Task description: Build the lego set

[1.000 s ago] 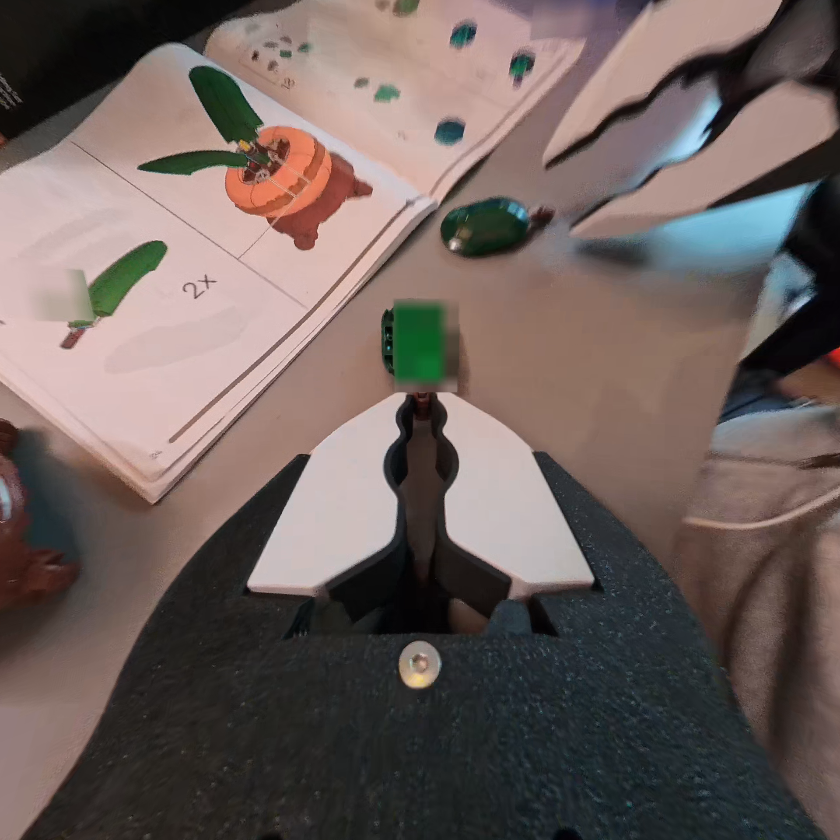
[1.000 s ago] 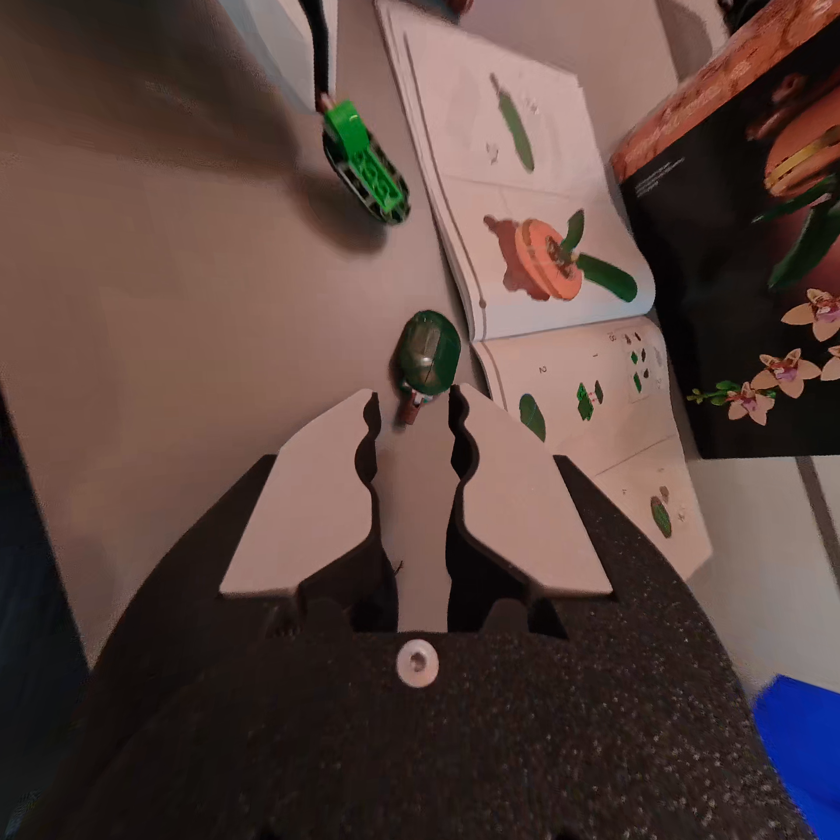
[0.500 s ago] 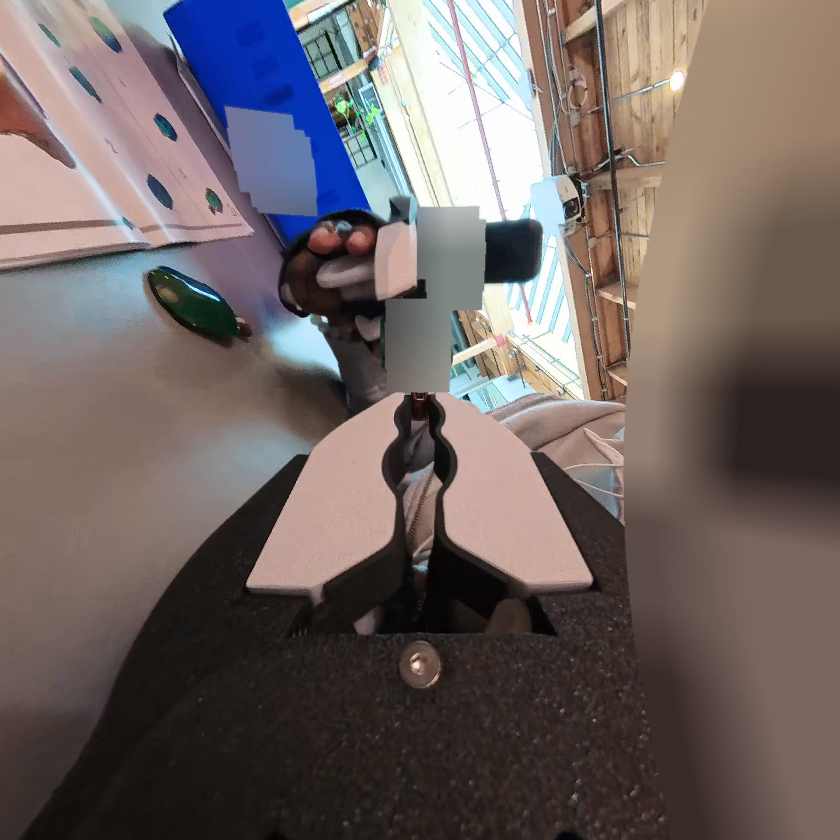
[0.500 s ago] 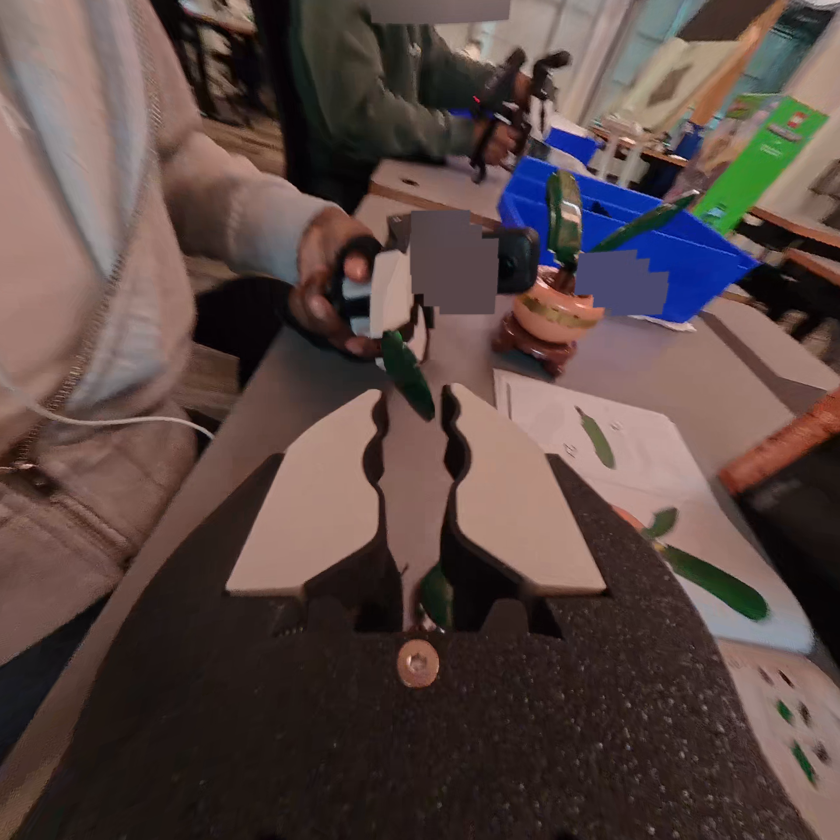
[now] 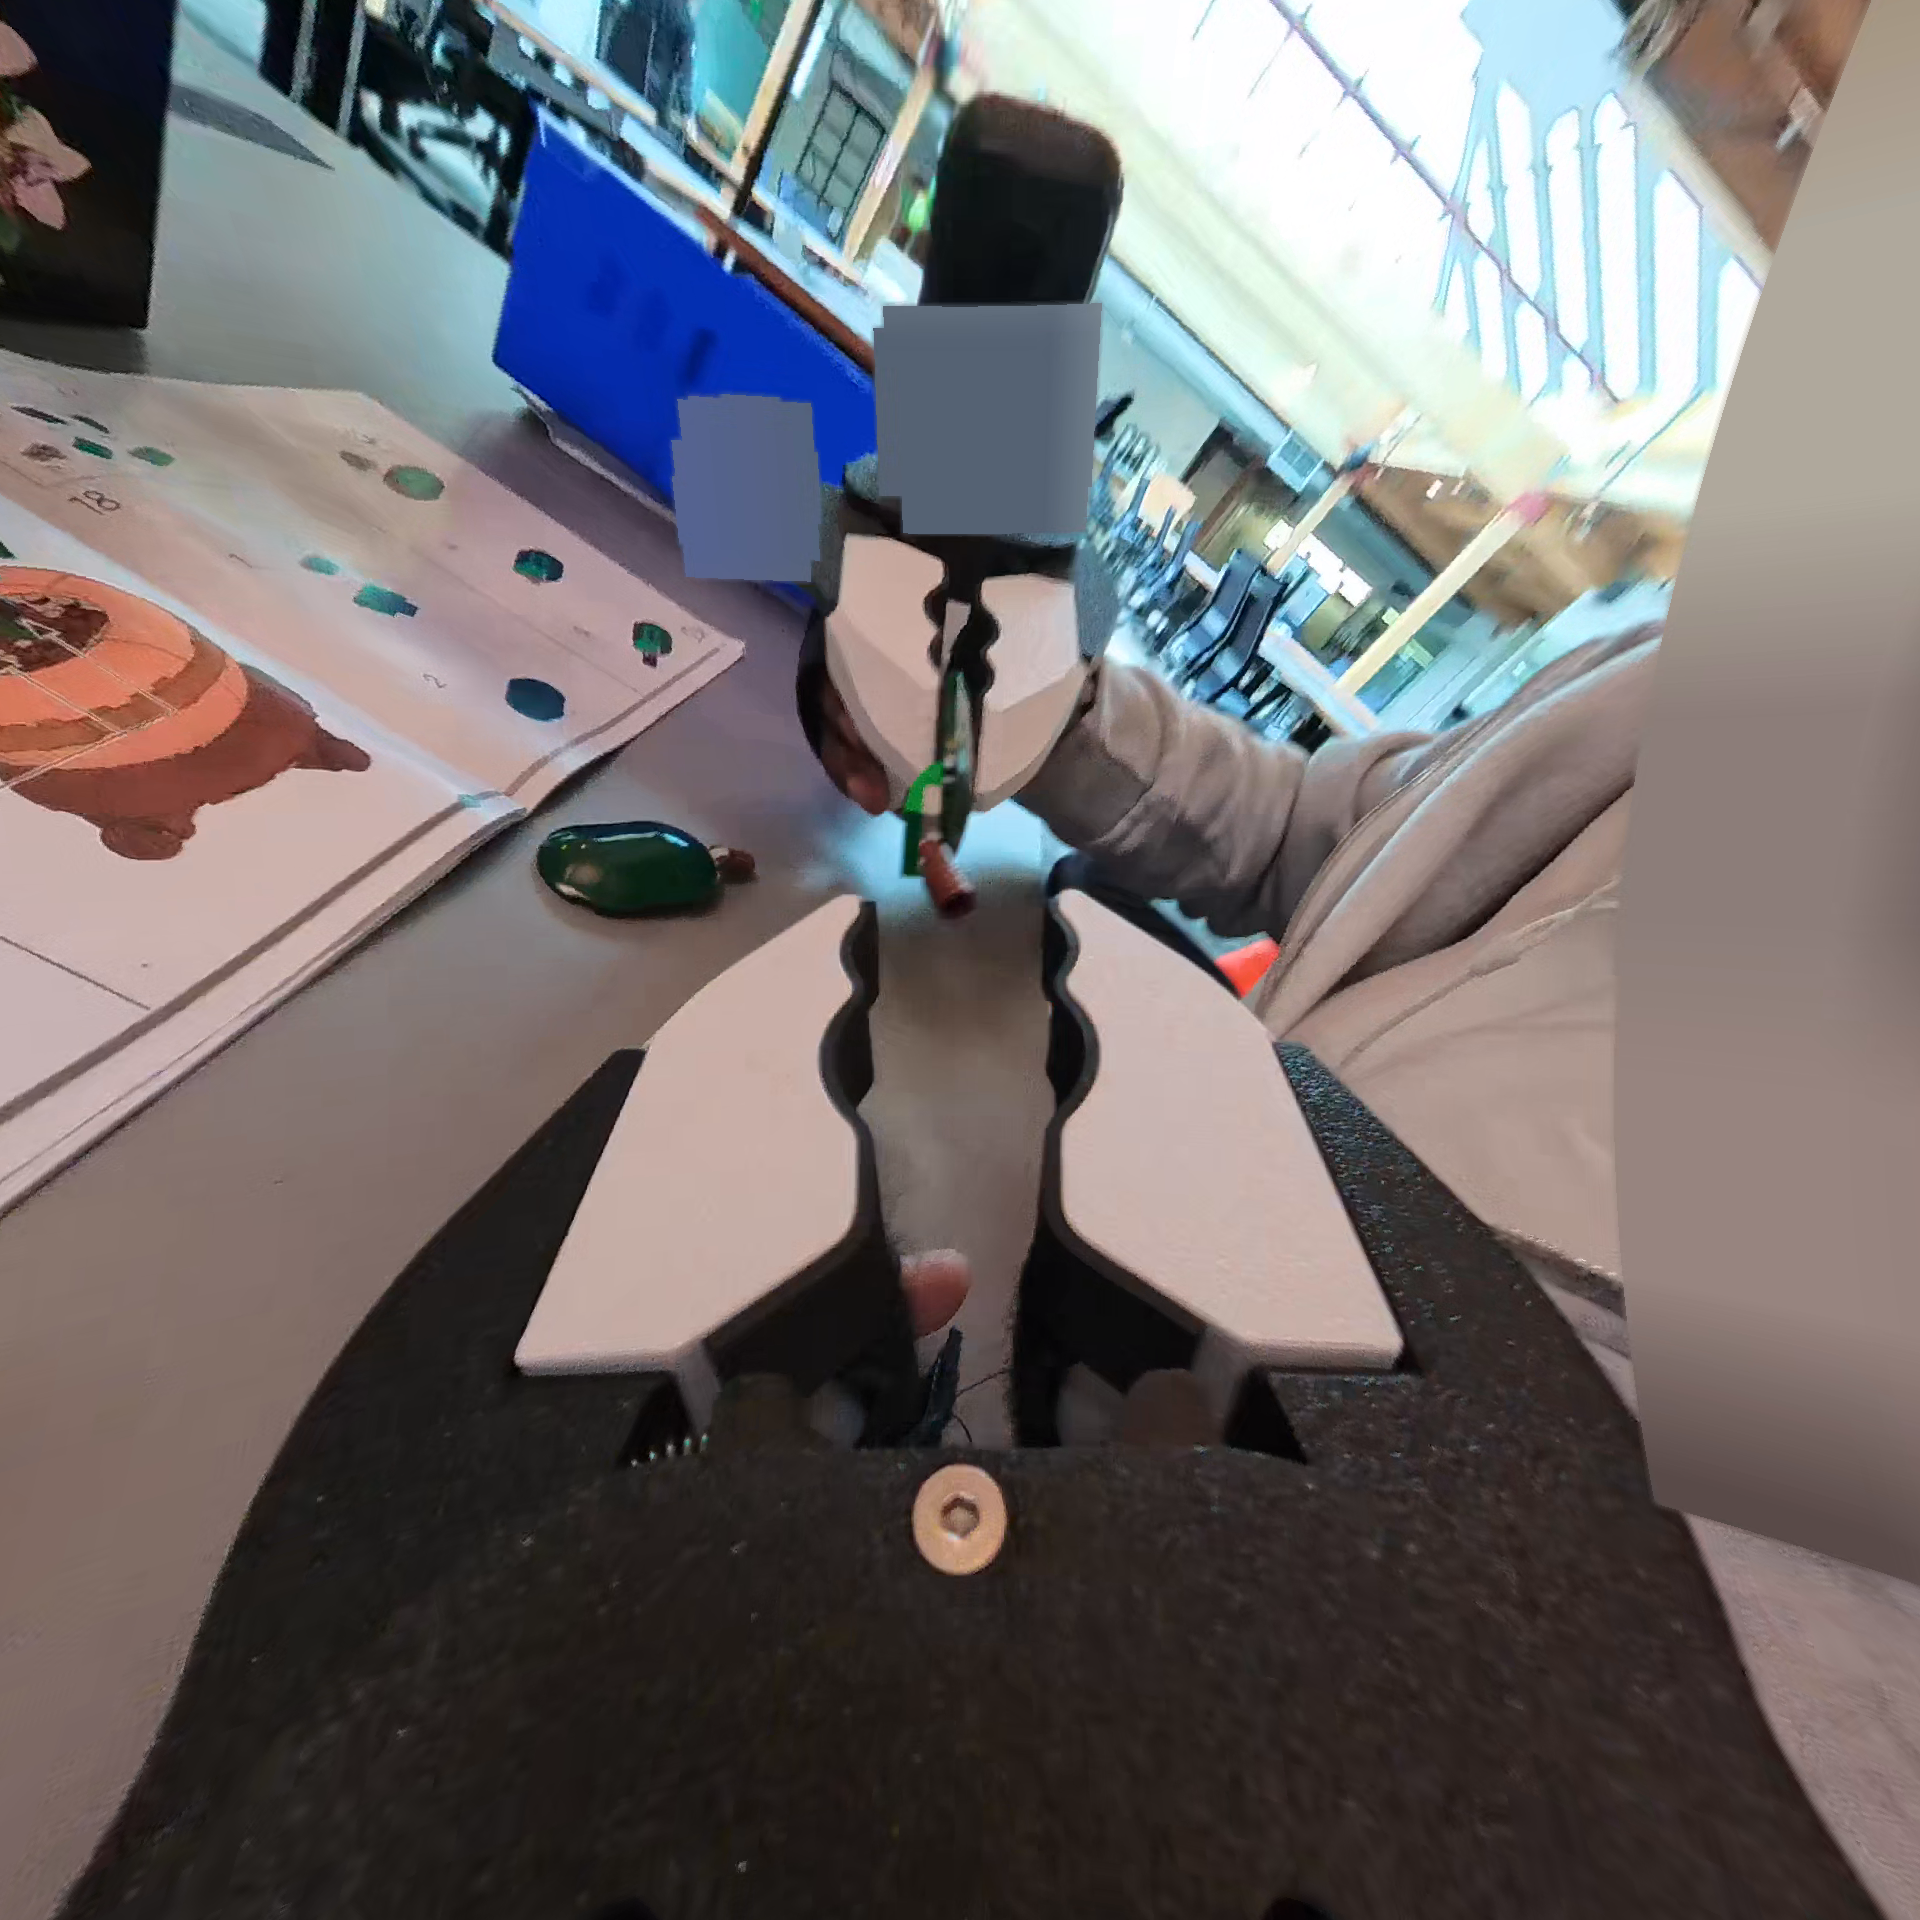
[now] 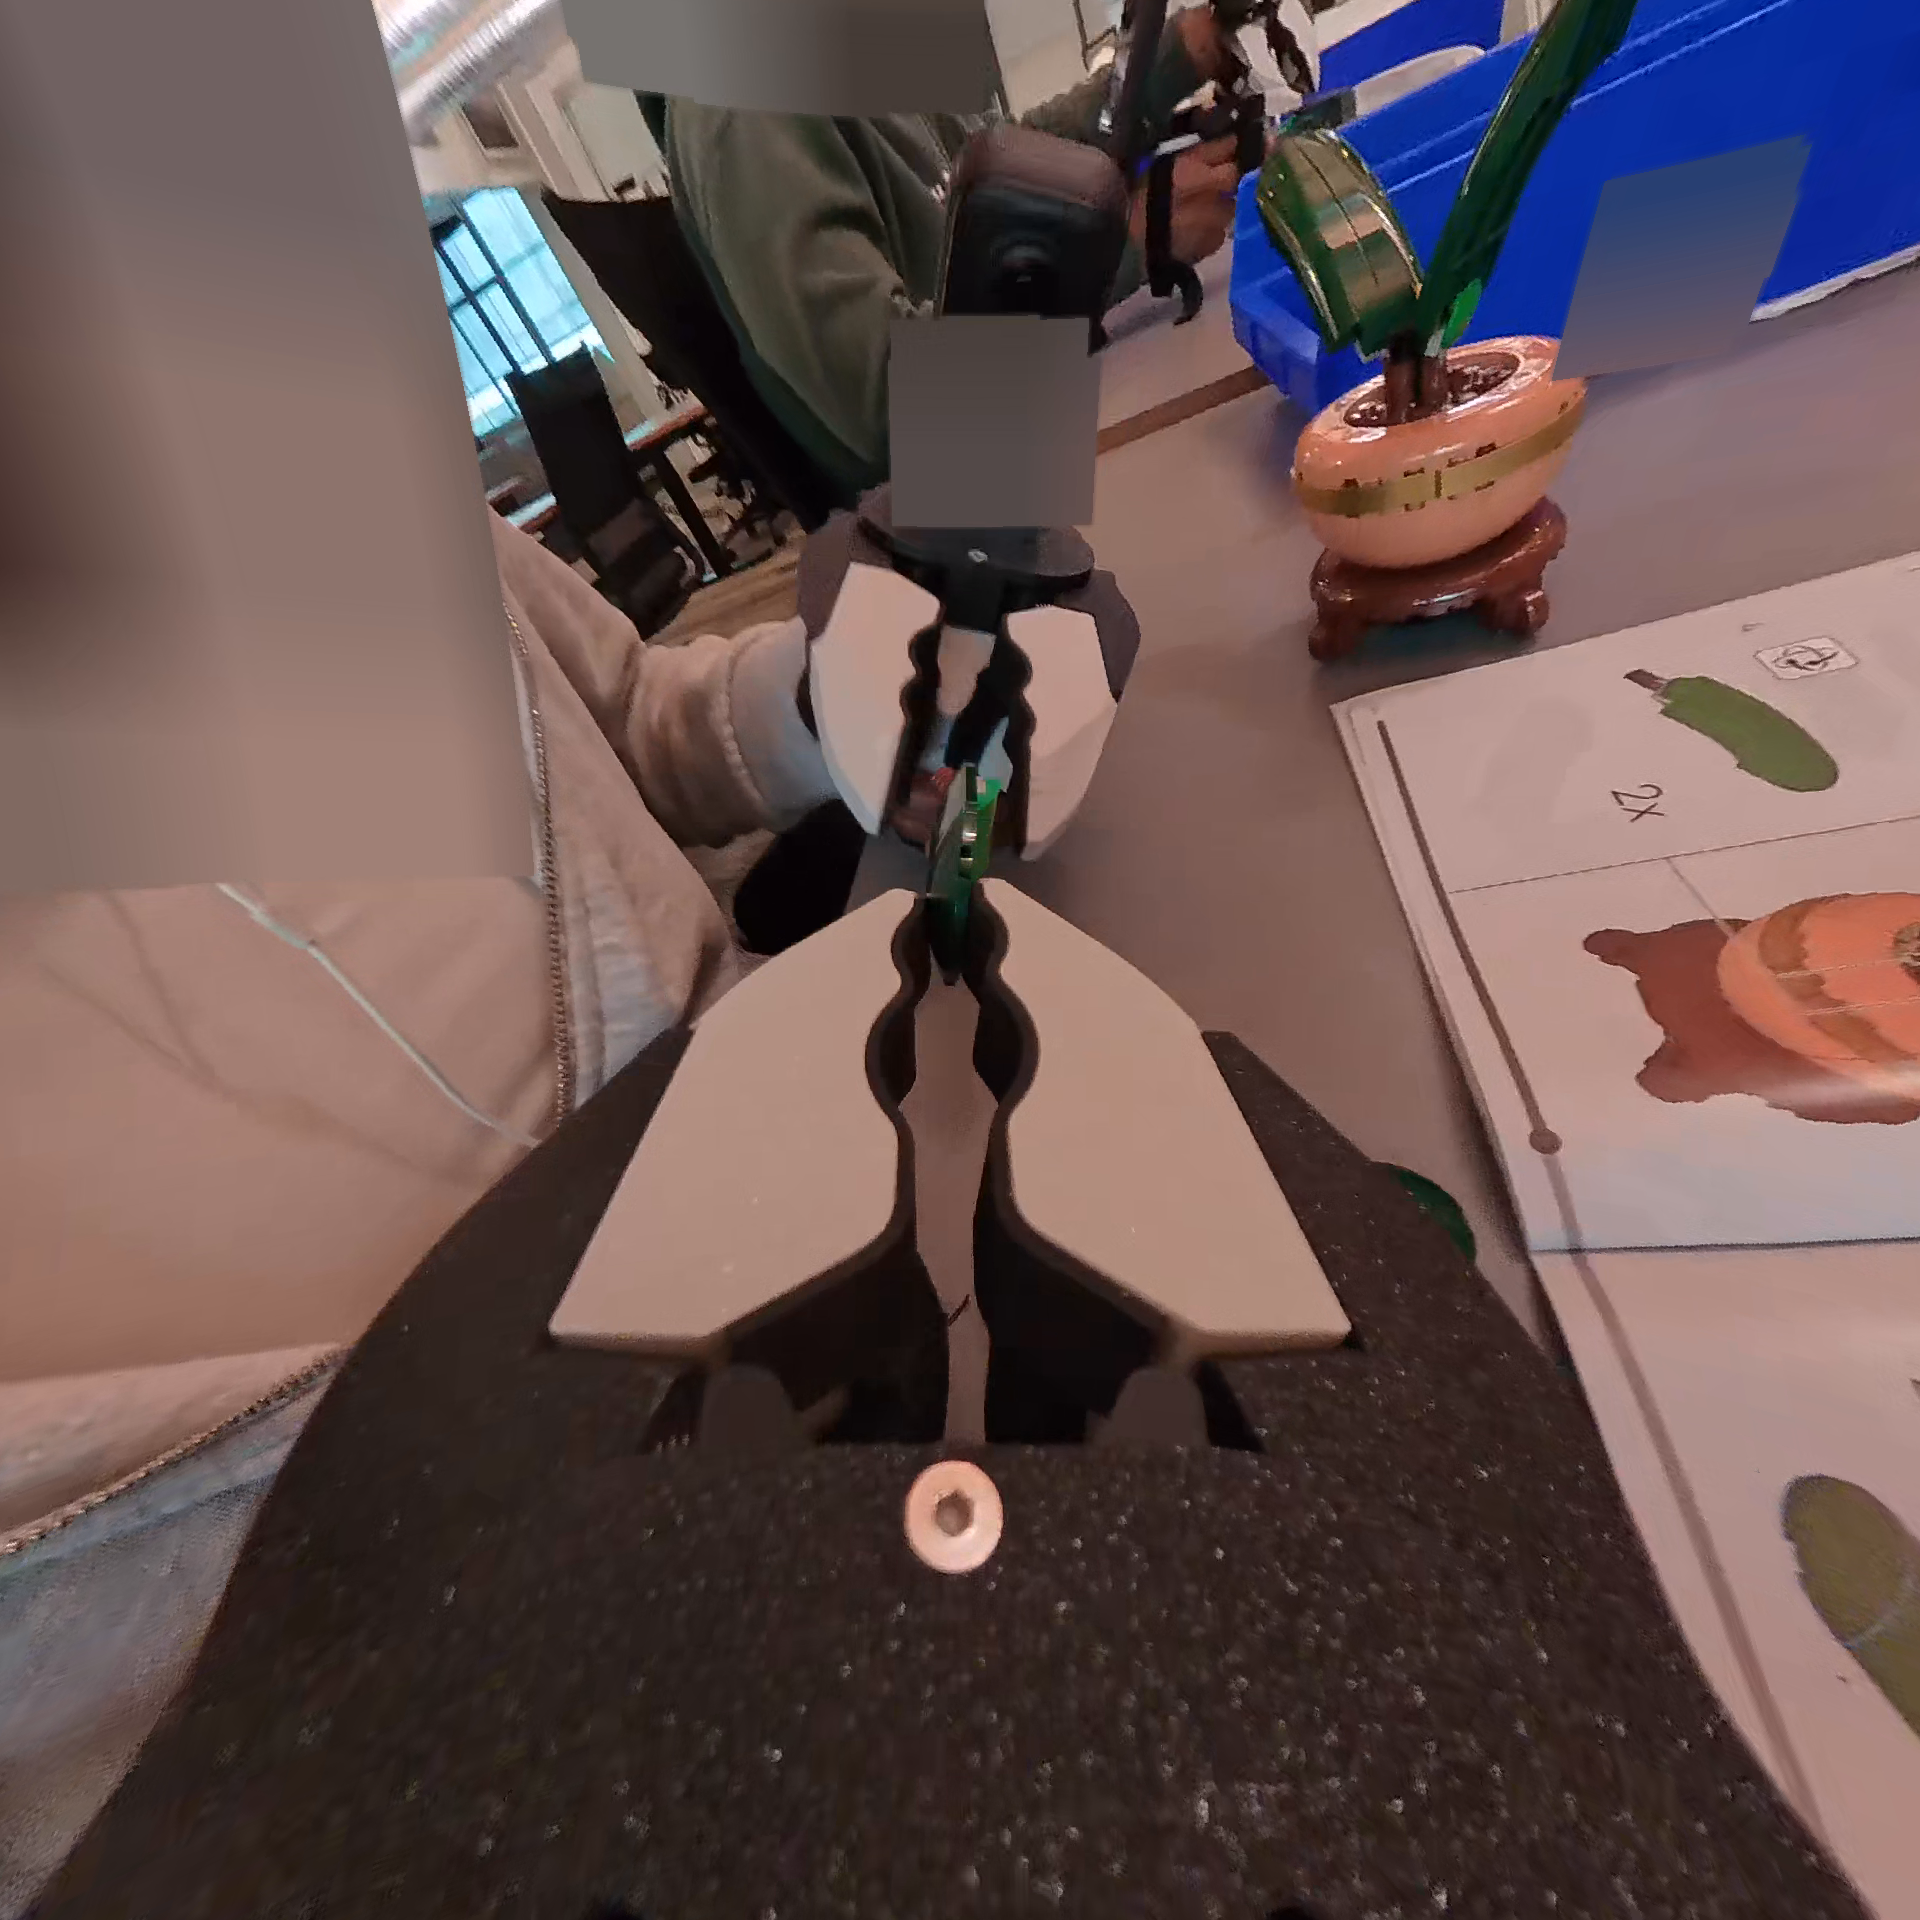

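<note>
My right gripper [image 6: 951,899] is shut on a green leaf piece [image 6: 958,883] and holds it edge-on above the grey table. In the left wrist view the same leaf piece [image 5: 948,769] sticks out of the right gripper [image 5: 948,798], with its brown stem end toward my left gripper. My left gripper [image 5: 956,909] is open and empty, its tips just short of that stem. In the right wrist view the left gripper [image 6: 961,831] faces me with its jaws apart around the leaf's far end. A second dark green leaf [image 5: 629,868] lies on the table.
The open instruction booklet [image 5: 312,727] lies on the table and also shows in the right wrist view [image 6: 1662,935]. A peach pot with green leaves on a brown stand [image 6: 1439,488] stands behind it. A blue bin [image 5: 665,343] is farther back. A person's beige sleeve [image 5: 1299,790] is close. My two grippers' fingertips are within a few centimetres of each other.
Both grippers rose from the table and turned to face each other. The left gripper, shut on the leaf piece's stem before, has opened. The right gripper has shut on the leaf.
</note>
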Action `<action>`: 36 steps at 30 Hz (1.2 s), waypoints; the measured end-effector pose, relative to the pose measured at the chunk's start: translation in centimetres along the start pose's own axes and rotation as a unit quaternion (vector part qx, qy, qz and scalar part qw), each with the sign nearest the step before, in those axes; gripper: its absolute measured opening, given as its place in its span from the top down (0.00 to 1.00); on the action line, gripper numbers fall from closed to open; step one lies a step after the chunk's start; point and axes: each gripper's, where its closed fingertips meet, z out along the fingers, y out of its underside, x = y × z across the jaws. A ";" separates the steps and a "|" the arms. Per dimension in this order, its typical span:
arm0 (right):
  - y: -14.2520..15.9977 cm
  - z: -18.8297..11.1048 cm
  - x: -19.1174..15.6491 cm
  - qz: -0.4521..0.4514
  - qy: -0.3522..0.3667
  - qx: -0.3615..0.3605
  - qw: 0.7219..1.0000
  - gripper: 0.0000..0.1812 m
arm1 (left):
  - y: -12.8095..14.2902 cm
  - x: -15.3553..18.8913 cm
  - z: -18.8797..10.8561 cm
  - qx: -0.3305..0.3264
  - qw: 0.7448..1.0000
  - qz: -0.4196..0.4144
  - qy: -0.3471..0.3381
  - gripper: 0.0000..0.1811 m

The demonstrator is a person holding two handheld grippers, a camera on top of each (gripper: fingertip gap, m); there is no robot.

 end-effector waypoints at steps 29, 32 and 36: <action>4.5 1.6 0.9 0.181 -0.086 -0.180 0.963 0.97 | 2.0 -2.0 -2.0 -0.095 0.986 0.085 -0.109 0.80; 5.7 2.3 2.1 0.181 -0.067 -0.257 0.947 0.97 | 3.0 -2.7 -2.0 -0.153 0.963 0.157 -0.156 0.82; 5.7 2.4 3.6 0.139 -0.029 -0.288 0.947 0.86 | 5.0 -3.9 -1.1 -0.220 0.942 0.184 -0.177 0.84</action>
